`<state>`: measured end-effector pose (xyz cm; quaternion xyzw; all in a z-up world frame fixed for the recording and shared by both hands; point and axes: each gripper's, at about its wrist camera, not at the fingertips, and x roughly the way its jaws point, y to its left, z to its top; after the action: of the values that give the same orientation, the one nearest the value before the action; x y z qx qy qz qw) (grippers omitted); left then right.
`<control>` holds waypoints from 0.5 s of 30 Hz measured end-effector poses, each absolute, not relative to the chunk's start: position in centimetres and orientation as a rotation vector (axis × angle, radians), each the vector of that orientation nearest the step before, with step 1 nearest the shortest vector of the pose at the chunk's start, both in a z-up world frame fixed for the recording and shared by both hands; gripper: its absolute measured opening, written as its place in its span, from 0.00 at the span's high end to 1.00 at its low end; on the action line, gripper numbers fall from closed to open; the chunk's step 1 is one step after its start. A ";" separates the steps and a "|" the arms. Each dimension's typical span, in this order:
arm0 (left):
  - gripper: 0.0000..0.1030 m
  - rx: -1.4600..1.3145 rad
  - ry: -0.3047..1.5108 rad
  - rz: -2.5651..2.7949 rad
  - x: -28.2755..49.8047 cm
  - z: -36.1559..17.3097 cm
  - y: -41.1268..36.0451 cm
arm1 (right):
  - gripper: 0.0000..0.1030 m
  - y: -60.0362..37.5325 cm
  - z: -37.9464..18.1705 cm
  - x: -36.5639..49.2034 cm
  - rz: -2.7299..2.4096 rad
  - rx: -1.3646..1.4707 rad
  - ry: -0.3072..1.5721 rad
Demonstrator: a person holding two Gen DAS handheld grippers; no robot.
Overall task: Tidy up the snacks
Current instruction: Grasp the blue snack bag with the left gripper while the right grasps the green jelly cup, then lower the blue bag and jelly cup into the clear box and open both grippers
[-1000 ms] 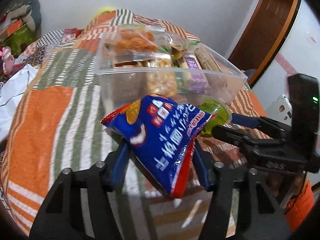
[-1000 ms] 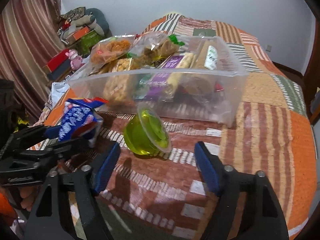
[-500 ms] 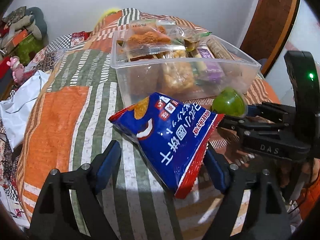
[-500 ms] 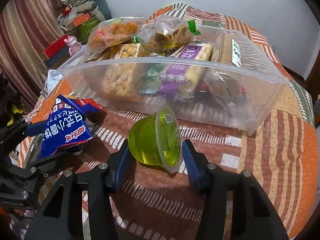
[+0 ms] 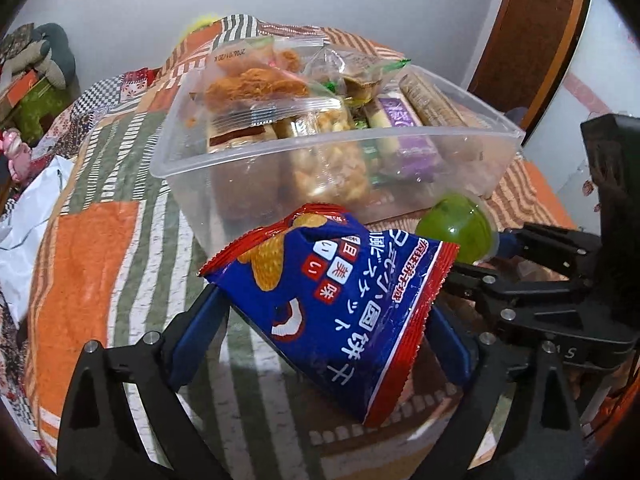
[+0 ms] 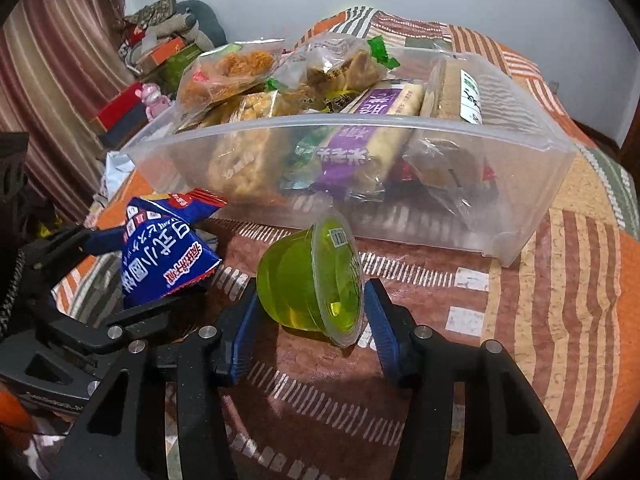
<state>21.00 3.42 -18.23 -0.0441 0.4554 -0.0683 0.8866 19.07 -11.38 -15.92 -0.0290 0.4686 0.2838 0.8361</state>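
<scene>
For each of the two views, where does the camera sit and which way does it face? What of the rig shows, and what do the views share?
Left wrist: on the left hand-held gripper, looking down past its open fingers at the blue snack bag; the right hand-held gripper shows at right.
Right wrist: on the right hand-held gripper, shut on the green jelly cup.
Shared: bag, cup, clear snack bin, patchwork quilt.

Both views are evenly and fairly brightly lit from overhead, with soft dark shadows on the bed (image 6: 560, 280) beneath the green jelly cup (image 6: 310, 280) and the blue snack bag (image 5: 340, 300). White glare streaks the clear plastic bin (image 6: 520, 184) and the bag's foil. Fisheye distortion bends the walls, black vignetting fills the corners, and the focus softens slightly toward the rims.
</scene>
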 end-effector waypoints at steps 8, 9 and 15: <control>0.34 -0.050 0.877 -0.171 19.4 -17.7 2.4 | 0.59 -11.6 -15.3 18.6 0.605 -0.050 0.965; 0.37 -0.041 0.869 -0.171 19.0 -17.6 2.3 | 0.59 -11.7 -15.2 18.6 0.605 -0.045 0.962; 0.39 -0.032 0.839 -0.173 17.0 -16.6 2.4 | 0.63 -12.2 -14.3 17.9 0.598 -0.044 0.938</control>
<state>16.99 2.42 -16.57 -0.0155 0.4066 -0.0840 0.9096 17.94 -12.17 -14.34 -0.0210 0.4453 0.2839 0.8490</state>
